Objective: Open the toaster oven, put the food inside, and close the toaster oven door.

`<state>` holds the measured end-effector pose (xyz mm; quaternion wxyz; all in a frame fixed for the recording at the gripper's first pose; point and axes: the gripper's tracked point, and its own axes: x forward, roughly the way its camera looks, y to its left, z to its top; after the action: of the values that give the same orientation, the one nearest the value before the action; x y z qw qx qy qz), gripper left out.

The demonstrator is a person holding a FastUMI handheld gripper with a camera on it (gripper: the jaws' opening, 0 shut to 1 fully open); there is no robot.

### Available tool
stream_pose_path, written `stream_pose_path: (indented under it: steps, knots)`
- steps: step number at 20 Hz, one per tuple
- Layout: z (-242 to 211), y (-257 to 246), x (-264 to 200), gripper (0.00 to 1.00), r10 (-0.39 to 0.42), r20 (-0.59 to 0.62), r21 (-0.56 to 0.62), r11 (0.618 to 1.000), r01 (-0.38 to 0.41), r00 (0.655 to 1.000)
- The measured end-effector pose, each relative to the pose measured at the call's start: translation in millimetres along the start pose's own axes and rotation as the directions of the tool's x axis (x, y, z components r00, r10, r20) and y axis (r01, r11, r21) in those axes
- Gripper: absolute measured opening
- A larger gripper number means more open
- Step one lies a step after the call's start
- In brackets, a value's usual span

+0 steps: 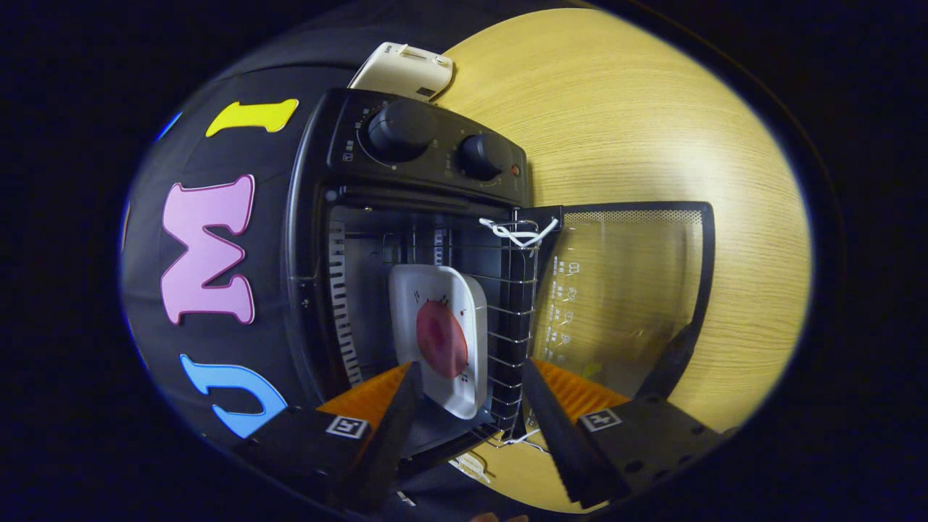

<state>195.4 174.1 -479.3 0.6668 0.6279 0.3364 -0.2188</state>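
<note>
Plate (438, 337) with food (441, 338) is sitting on the rack (507, 319) inside the oven (406, 239), our jaws gaping empty just before it, so we are judging: back straight out, then swing the glass door (623, 290) shut.

No wording can be read. Small white cooking pictograms are printed in a column on the glass of the open toaster oven door (623, 290). Faint white scale marks ring the two control knobs (401, 130), too small to be made out. Square black-and-white coded markers are borne on the gripper (470, 406), whose jaws stand apart.
</note>
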Motion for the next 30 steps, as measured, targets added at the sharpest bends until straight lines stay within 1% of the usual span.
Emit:
stream_pose_path:
  steps: [1, 3, 4, 5, 6, 7, 8, 10, 11, 12, 14, 15, 16, 17, 18, 19, 20, 22, 24, 28, 30]
  knots:
    - [-0.1, 3.3, -10.6, 0.99, 0.011, -0.008, -0.028, 1.0, -0.011, 1.0]
    - [0.5, 3.2, -30.2, 0.99, 0.02, -0.029, -0.132, 0.991, -0.024, 0.999]
    - [1.2, 1.7, -40.7, 0.99, 0.021, -0.04, -0.205, 0.978, -0.029, 0.999]
    - [2.8, 0.3, -51.5, 0.99, 0.031, -0.04, -0.284, 0.958, -0.042, 0.999]
    - [3.7, 2.4, -61.6, 0.99, 0.055, -0.043, -0.367, 0.928, -0.067, 0.998]
    - [-0.2, 0.7, -73.0, 0.99, 0.064, -0.067, -0.456, 0.886, -0.088, 0.996]
    - [-3.4, -4.2, -81.1, 0.99, 0.063, -0.085, -0.54, 0.836, -0.099, 0.994]
    - [-4.8, -20.9, -95.7, 0.99, 0.032, -0.087, -0.69, 0.719, -0.084, 0.996]
    - [-2.7, -30.8, -101.5, 0.99, 0.015, -0.066, -0.766, 0.64, -0.06, 0.998]
    - [1.2, -39.1, -108.6, 0.99, 0.008, -0.032, -0.836, 0.548, -0.031, 0.999]
    - [-1.1, -59.0, -115.5, 0.99, -0.01, -0.009, -0.939, 0.345, -0.005, 1.0]
    - [-6.9, -70.1, -116.5, 0.99, -0.028, -0.004, -0.966, 0.257, 0.003, 1.0]
    - [-11.9, -82.5, -117.4, 0.99, -0.048, -0.007, -0.982, 0.189, 0.002, 0.999]
    - [-16.4, -94.8, -114.5, 0.99, -0.073, -0.011, -0.991, 0.137, -0.001, 0.997]
    - [-20.4, -106.0, -110.7, 0.99, -0.098, -0.011, -0.995, 0.104, -0.001, 0.995]
    - [-24.4, -117.1, -107.8, 0.99, -0.125, -0.017, -0.996, 0.085, -0.006, 0.992]
    - [-26.4, -125.6, -102.6, 0.99, -0.145, -0.016, -0.997, 0.076, -0.005, 0.989]
    - [-26.9, -140.6, -89.3, 0.99, -0.187, -0.006, -0.997, 0.07, 0.008, 0.982]
    - [-27.2, -155.4, -75.0, 0.99, -0.237, 0.003, -0.997, 0.073, 0.021, 0.972]
    - [-25.9, -162.0, -49.6, 0.99, -0.268, 0.021, -0.997, 0.068, 0.04, 0.963]
    - [-24.8, -165.9, -40.9, 0.99, -0.29, 0.027, -0.995, 0.083, 0.053, 0.957]
